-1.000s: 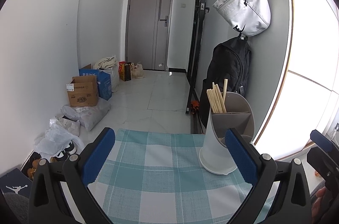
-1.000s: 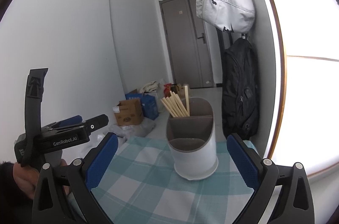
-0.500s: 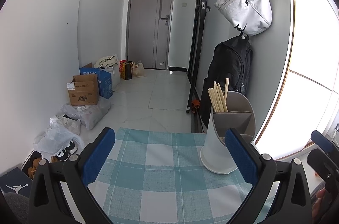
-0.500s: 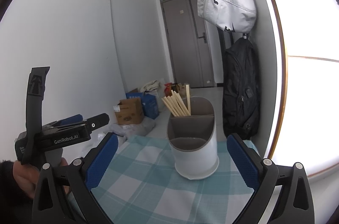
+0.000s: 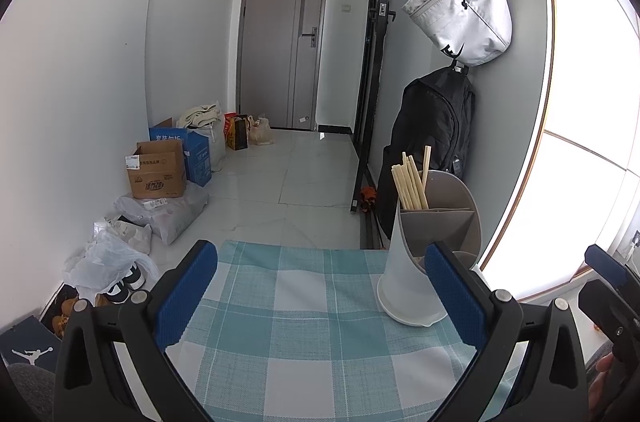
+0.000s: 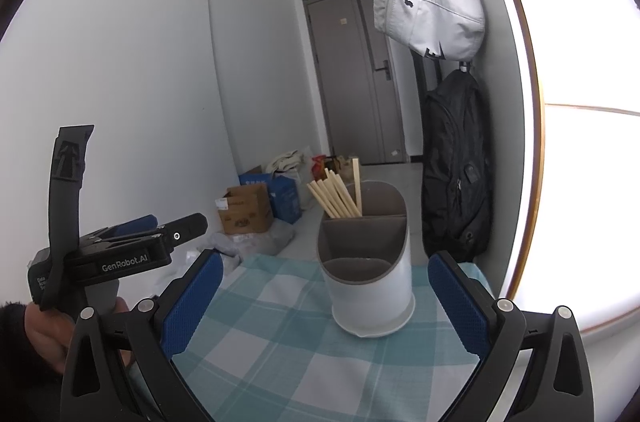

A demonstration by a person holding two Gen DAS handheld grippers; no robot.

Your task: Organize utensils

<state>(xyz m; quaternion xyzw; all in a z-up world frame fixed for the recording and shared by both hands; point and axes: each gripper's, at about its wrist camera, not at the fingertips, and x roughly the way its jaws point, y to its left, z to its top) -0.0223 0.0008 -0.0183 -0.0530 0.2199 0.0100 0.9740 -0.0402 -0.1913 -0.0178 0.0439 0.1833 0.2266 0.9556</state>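
A white utensil holder point(image 5: 412, 282) with a grey divided insert stands on the teal checked tablecloth point(image 5: 304, 334). It also shows in the right wrist view point(image 6: 370, 286). Several wooden chopsticks point(image 5: 410, 182) stand in its far compartment, seen too in the right wrist view point(image 6: 338, 198). My left gripper point(image 5: 320, 286) is open and empty, with the holder by its right finger. My right gripper point(image 6: 326, 296) is open and empty, with the holder between and beyond its fingers. The left gripper's body point(image 6: 120, 254) shows at the left of the right wrist view.
A black backpack point(image 5: 434, 126) and a white bag point(image 5: 464, 10) hang on the wall right behind the holder. Cardboard boxes point(image 5: 158, 174), plastic bags and shoes lie on the floor to the left. A grey door point(image 5: 282, 42) stands at the far end.
Both views have shifted very slightly. The holder and the chopsticks stay in place and both grippers stay open.
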